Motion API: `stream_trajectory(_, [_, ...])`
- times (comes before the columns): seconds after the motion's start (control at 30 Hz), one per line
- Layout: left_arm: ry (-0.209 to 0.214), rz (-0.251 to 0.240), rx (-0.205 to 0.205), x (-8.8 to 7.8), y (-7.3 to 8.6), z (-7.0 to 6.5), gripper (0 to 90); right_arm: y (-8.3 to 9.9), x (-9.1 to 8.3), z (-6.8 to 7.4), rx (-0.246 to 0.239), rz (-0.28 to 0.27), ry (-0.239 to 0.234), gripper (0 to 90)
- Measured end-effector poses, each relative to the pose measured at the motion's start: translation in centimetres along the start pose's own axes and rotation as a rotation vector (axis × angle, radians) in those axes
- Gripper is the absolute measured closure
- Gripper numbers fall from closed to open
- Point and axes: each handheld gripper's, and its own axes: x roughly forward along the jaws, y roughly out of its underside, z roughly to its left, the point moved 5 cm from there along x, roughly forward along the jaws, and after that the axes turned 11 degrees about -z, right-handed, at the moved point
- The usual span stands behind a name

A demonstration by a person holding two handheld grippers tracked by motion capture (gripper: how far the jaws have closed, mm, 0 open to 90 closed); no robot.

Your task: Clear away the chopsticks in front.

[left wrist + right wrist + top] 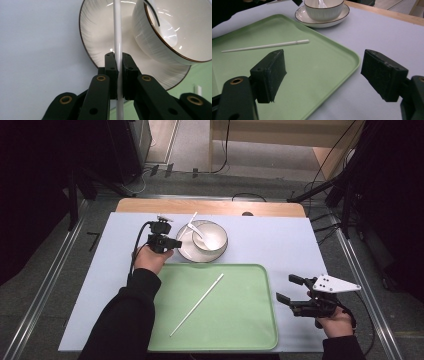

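Pale blue matting covers the table (280,240); on it a saucer (186,251) carries a bowl (212,238) with a spoon (202,236) inside. Left gripper (119,62) pinches one white chopstick (117,30) above the saucer; another chopstick (196,304) lies in the green tray (250,320). Right gripper (323,72) stands spread.

The right tool (323,75) stands with its two black jaws wide apart and nothing between them, over the near corner of a green tray (317,82). Ahead of the left jaw a white chopstick (265,46) lies flat on the tray. Farther ahead, past the tray's far edge, a white bowl (323,10) sits on a saucer (322,21) on the pale surface (374,35).
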Motion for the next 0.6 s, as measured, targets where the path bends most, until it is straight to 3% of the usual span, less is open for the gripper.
stream_trajectory(0.3, [0.024,-0.035,-0.018,-4.0,-0.2,1.0,85.8,0.0,0.0,0.0,-0.001,0.005,0.003,20.4])
stream_trajectory(0.6, [0.1,-0.053,0.022,-8.0,1.4,-0.9,85.8,0.1,0.1,0.1,-0.002,0.006,0.0,20.4])
